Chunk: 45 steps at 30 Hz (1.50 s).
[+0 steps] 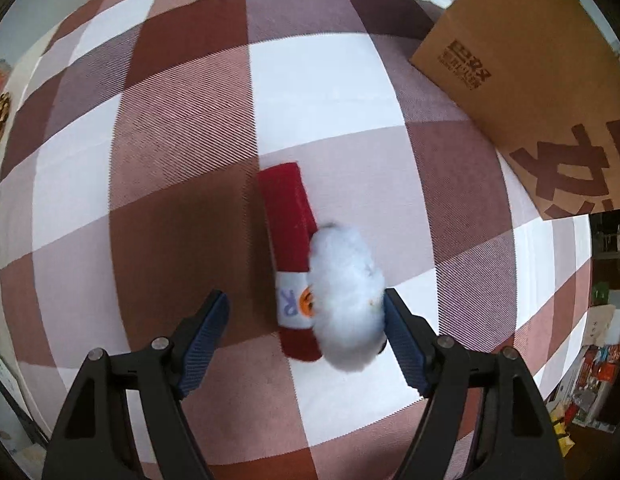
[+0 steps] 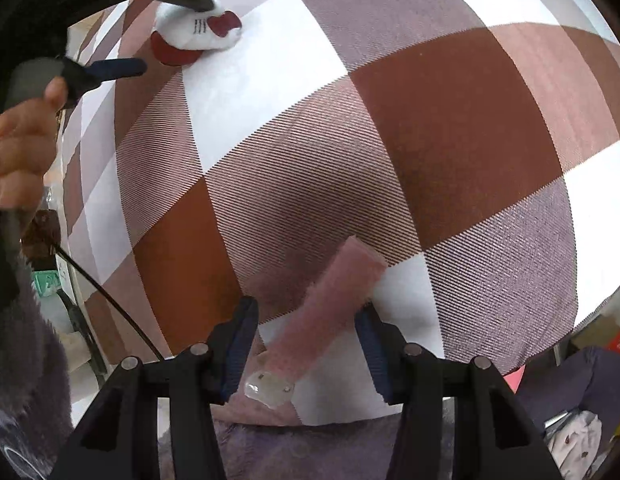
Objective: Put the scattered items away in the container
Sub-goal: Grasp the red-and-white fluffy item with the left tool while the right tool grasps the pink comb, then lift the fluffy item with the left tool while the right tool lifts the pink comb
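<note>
Left hand-held gripper [image 1: 306, 312] hangs wide open over the red plush toy [image 1: 288, 236] (white fluffy end against its right pad), gripping nothing.

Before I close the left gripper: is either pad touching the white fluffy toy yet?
Cannot tell. In the left wrist view one pad meets the white fluffy toy with no visible gap; the other stands clear.
</note>
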### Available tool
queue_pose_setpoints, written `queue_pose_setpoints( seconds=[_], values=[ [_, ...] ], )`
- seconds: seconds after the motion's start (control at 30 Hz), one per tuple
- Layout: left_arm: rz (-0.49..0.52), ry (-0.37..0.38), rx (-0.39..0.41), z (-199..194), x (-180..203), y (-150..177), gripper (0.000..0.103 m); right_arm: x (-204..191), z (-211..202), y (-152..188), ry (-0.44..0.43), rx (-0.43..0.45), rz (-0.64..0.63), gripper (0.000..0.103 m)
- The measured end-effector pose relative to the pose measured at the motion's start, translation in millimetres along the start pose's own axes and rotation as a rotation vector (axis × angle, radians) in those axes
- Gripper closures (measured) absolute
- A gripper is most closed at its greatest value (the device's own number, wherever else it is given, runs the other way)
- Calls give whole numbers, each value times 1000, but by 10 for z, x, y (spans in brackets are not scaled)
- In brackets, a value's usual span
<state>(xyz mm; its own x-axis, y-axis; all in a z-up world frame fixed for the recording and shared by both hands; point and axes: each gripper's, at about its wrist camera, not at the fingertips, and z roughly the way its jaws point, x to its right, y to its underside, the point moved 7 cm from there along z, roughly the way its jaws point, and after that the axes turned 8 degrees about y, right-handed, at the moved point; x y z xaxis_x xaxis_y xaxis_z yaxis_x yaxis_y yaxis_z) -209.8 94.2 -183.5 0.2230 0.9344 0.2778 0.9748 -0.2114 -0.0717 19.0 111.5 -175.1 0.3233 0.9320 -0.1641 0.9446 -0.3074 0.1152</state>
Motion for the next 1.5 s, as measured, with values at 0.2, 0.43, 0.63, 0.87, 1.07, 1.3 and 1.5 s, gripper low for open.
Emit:
queue_pose_setpoints(
  seconds=[0.2,0.43,0.63,0.87,1.07,1.3,1.5],
  values=[
    [-21,50,2,71,5,-25,36,-4,-6,-3,4,16,-16,55],
    [-17,125,-2,41,52,25,60,15,-50,-72,-27,37,-2,71],
    [-7,111,4,-66,0,166,62,63,-167,-150,-35,74,-22,76],
    [10,61,31,-331,-107,471,62,145,-320,-296,-51,91,-47,77],
    [40,25,69,-586,-109,646,62,266,-575,-533,-64,140,-65,77],
    [74,-9,123,-881,-66,698,62,255,-933,-726,-67,226,-107,76],
    [78,-14,140,-1002,-37,722,62,126,-1073,-807,-63,279,-137,82]
  ],
)
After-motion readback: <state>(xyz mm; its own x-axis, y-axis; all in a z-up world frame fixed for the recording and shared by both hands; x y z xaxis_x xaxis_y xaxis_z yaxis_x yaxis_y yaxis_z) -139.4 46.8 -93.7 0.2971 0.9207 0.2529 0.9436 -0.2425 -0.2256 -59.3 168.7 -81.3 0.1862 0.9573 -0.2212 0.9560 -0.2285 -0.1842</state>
